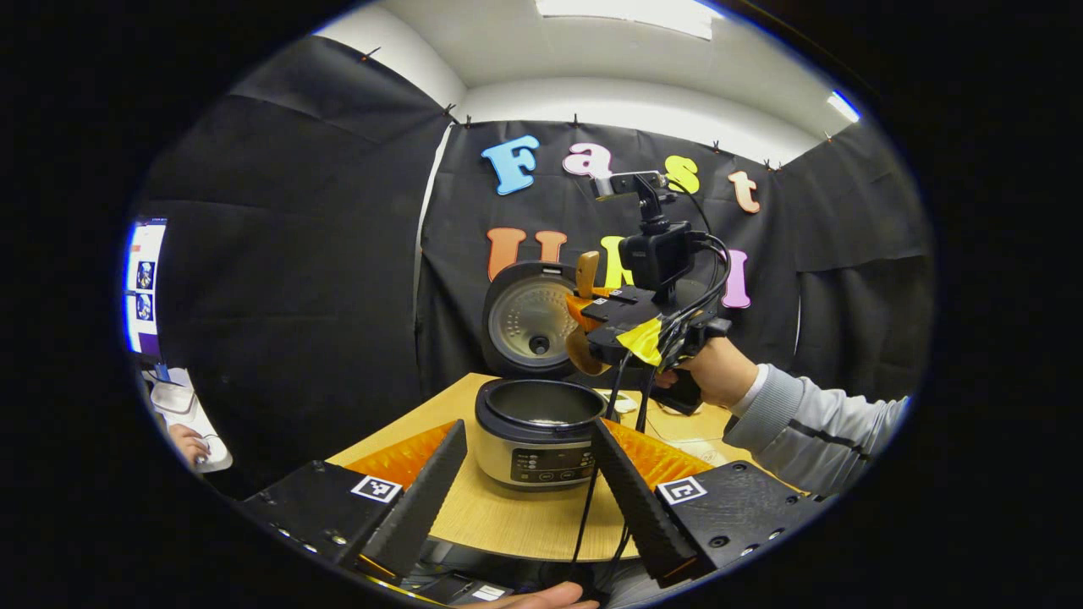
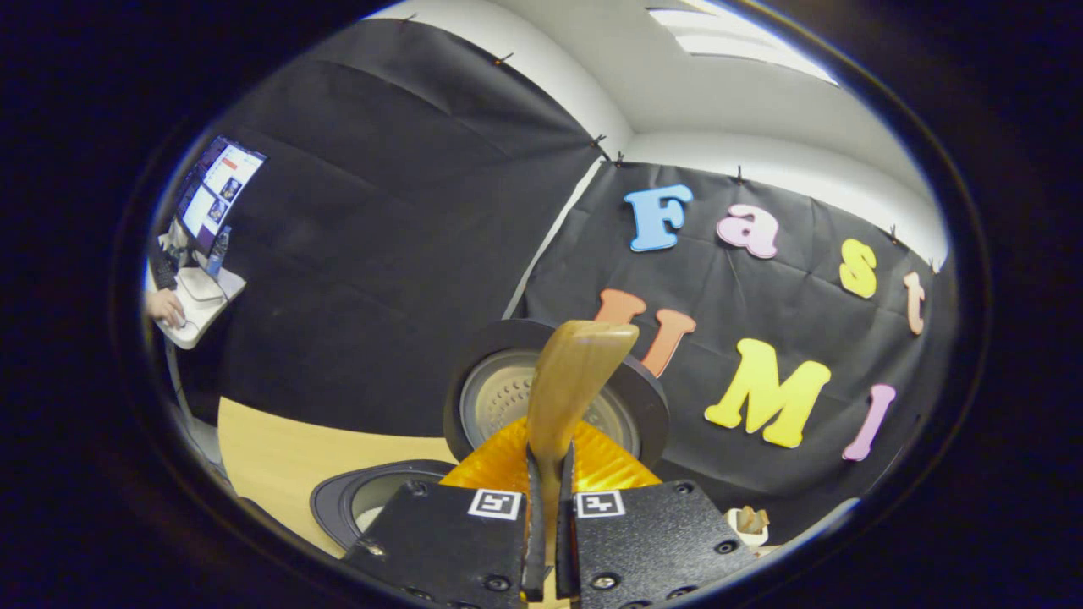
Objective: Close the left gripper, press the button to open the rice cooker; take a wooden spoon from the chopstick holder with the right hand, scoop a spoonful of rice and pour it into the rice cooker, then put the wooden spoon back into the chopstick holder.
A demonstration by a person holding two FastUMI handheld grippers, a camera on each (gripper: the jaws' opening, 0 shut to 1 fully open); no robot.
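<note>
Right tongs [image 2: 548,474] grip wooden spoon [image 2: 568,381] above rice cooker [image 1: 536,427]

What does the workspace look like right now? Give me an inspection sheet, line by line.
Surface: light wooden table, bare at the front edge.
Job's things: rice cooker on the table, lid raised, inner pot looks empty; wooden spoon clamped upright.
Clutter: small white holder with wooden pieces, near the view's edge.
Grippers: left gripper open, in front of the cooker; right gripper shut on the spoon, above the cooker.
Cables: black cables hang from the right gripper.
Surroundings: black cloth walls; monitor and a person's hand at a desk.
</note>
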